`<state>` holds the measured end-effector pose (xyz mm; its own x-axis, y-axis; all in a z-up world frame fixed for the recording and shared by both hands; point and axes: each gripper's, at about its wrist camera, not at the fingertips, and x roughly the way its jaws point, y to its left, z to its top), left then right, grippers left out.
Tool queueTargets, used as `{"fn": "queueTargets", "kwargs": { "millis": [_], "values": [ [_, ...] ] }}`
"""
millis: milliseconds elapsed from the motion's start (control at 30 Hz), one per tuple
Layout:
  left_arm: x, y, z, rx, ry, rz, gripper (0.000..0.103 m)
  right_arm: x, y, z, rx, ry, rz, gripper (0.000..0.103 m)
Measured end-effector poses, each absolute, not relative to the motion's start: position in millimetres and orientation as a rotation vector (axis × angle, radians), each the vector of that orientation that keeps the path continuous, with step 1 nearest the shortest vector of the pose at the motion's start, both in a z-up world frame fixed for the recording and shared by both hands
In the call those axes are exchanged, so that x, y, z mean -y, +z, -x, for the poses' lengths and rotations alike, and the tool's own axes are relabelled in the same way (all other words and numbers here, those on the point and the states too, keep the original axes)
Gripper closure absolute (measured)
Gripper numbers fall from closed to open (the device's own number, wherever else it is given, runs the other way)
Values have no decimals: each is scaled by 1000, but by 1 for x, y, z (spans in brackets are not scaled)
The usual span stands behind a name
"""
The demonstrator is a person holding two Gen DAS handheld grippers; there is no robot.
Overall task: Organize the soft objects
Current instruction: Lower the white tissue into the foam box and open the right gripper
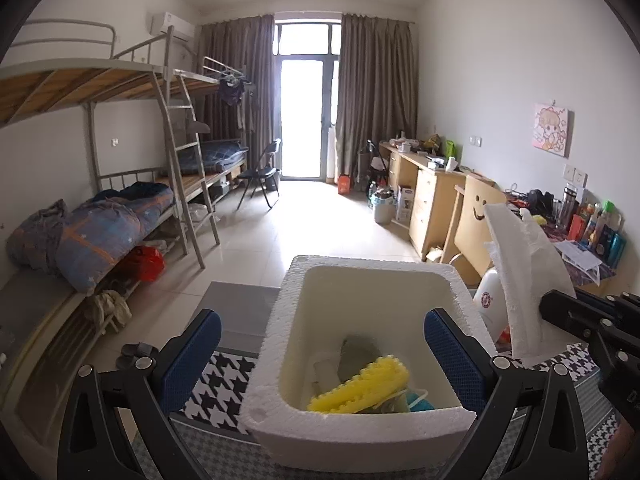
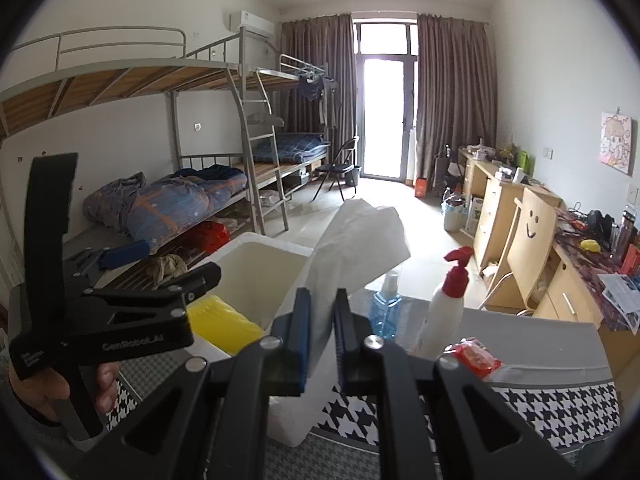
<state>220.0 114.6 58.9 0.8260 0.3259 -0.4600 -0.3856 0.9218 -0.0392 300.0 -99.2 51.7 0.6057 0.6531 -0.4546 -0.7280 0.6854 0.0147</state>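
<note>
Holding: my right gripper (image 2: 320, 344) clamps the white foam sheet (image 2: 360, 248) upright beside the foam box (image 1: 360, 428).
Left gripper (image 1: 320, 352): spread wide, empty, above the yellow sponge (image 1: 360, 388) in the box.
Risk: I think the sheet could tear or slip.

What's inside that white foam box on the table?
In the foam box lies a yellow sponge on top of a grey piece, a pale object and something blue. What those are, and anything beneath them, is hidden.
</note>
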Motion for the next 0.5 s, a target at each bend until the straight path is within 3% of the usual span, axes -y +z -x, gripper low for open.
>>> {"fn": "queueTargets", "kwargs": {
  "millis": [500],
  "values": [
    [-120,63,-193,-433,434,128,1,82,44,-307,-484,865,198,89]
  ]
}}
